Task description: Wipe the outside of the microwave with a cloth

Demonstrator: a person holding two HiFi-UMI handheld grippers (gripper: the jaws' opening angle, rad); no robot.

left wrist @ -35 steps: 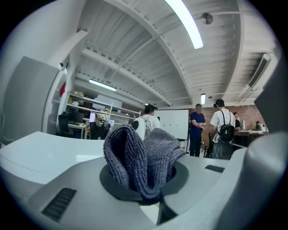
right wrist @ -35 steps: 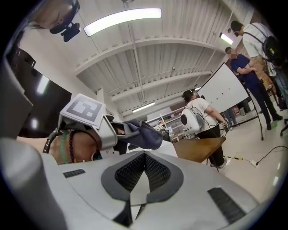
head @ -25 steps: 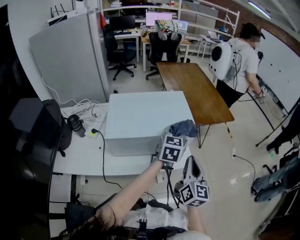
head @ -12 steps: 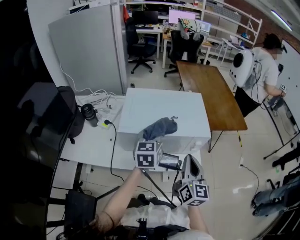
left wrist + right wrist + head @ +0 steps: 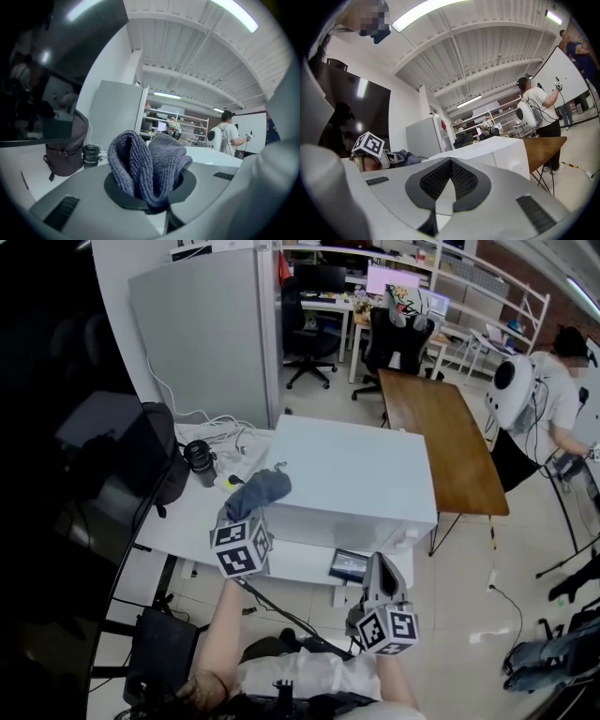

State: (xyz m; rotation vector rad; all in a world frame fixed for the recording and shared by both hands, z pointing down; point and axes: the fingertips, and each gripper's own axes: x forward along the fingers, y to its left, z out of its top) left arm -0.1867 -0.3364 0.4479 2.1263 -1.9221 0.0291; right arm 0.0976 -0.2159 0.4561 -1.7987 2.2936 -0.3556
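Microwave [image 5: 361, 474], white, sits on white table [image 5: 187, 526]. Blue-grey cloth [image 5: 260, 491] at its left edge, bunched; contact with the side unclear. Left gripper [image 5: 246, 521] has its jaws clamped on the cloth. Right gripper [image 5: 377, 570] low, in front of microwave, jaws together, nothing between. Black bag [image 5: 150, 451] at table's left.

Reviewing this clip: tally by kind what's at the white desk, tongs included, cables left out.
Microwave: 1
Cloth: 1
Tongs: 2 (left tongs, right tongs)
Black bag: 1
Black cylinder: 1
Flat dark-screened device: 1
Total: 7
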